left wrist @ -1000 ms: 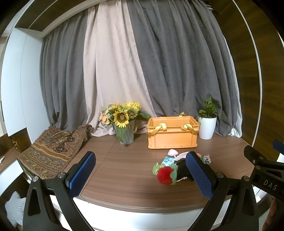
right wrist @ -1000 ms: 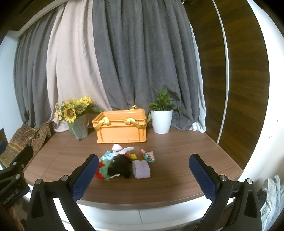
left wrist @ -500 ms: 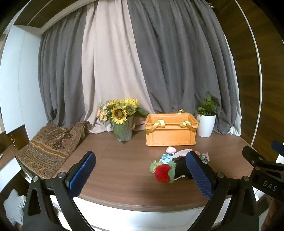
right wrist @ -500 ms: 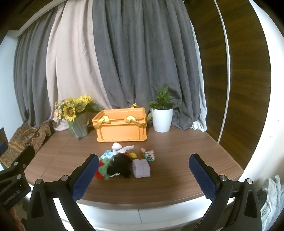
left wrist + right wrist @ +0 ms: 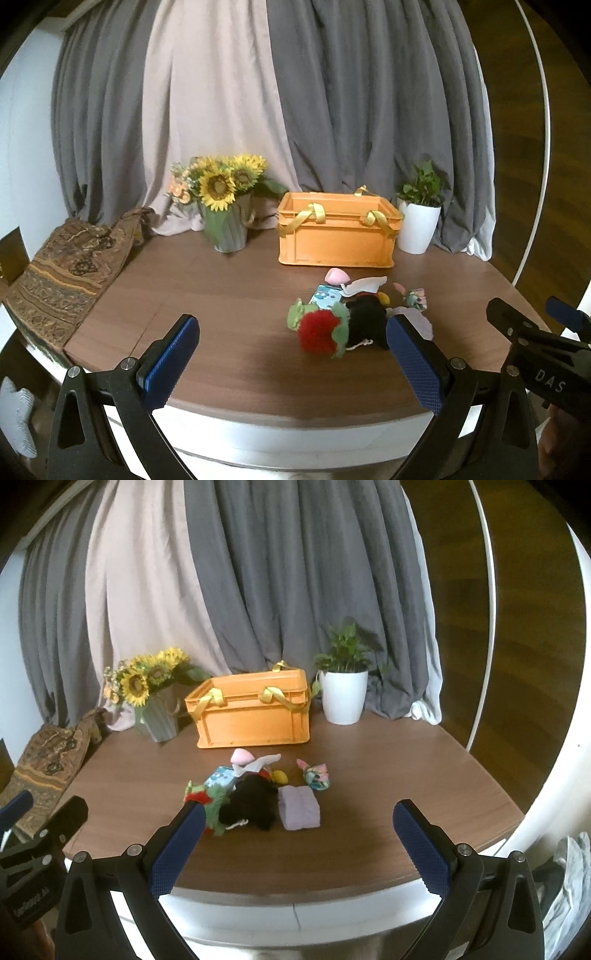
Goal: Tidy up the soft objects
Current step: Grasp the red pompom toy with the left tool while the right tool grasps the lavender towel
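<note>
A pile of soft things lies mid-table: a red and green plush point(image 5: 321, 332), a black plush point(image 5: 255, 803), a folded lilac cloth point(image 5: 298, 808), a pink item point(image 5: 242, 756), a white cloth point(image 5: 264, 762), a small patterned bundle point(image 5: 317, 777). An orange crate point(image 5: 255, 712) with yellow handles stands behind them; it also shows in the left wrist view point(image 5: 336, 234). My left gripper point(image 5: 291, 363) is open and empty, short of the pile. My right gripper point(image 5: 299, 849) is open and empty, in front of the lilac cloth.
A vase of sunflowers point(image 5: 223, 206) stands left of the crate, a white potted plant point(image 5: 345, 692) right of it. A patterned cloth point(image 5: 70, 266) drapes the table's left end. Curtains hang behind. The table's front edge point(image 5: 295, 897) is near both grippers.
Both grippers have tilted down and come a little closer to the table, so the pile looks nearer. Both stay open. Nothing on the table has moved.
</note>
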`<state>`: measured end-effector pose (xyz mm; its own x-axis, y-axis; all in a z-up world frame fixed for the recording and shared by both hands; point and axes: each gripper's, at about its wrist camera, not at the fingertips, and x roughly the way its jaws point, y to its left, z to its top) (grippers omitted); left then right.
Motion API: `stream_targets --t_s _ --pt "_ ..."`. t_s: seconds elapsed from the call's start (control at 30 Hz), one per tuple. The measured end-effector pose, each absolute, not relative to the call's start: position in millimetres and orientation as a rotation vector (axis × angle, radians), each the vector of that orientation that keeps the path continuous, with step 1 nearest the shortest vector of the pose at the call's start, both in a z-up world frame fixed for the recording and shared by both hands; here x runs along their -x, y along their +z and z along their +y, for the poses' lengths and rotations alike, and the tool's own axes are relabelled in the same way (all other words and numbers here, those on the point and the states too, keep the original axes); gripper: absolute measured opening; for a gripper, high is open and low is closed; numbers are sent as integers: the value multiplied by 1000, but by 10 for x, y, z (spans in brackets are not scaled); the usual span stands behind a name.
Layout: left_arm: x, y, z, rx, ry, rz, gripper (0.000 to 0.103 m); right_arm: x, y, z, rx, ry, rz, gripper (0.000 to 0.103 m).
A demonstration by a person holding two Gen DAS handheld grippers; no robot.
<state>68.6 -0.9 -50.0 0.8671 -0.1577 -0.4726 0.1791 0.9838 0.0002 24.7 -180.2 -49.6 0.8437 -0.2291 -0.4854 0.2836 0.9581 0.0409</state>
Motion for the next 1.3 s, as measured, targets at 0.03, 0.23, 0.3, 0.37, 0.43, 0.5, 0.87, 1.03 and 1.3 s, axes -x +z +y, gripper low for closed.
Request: stream_targets --t_s 0.03,0.23,0.3,0.37,0.43,0.5,0.87,1.03,1.3 --pt "-778 -538 -17 -41 -183 495 103 -322 -516 -1820 -114 -275 505 103" --pt "-1304 -741 -67 -18 -222 554 97 -788 -677 -1868 -121 -290 542 103" --pt "-1509 -830 -93 -25 -233 586 93 -970 -740 -1856 -98 -307 548 103" --pt "-1681 -918 -113 -16 -243 609 93 -1163 -820 -1867 -103 -313 573 103" --pt "-1817 -1002 -147 -21 -251 636 91 -1298 -895 -1892 -114 -315 589 103" --pt "-1925 -1079 -173 -20 -242 659 86 -1400 -981 -1915 -117 -334 595 103" --pt "-2275 -1475 -356 51 -193 806 80 -1861 -1380 -2224 -178 -354 697 94" --pt "-2384 -1658 -456 102 -122 858 71 -2011 -1571 -2423 -220 -297 760 88" --pt "-2503 -1924 -579 146 -78 915 71 -2167 -1812 -2526 -223 -227 811 78"
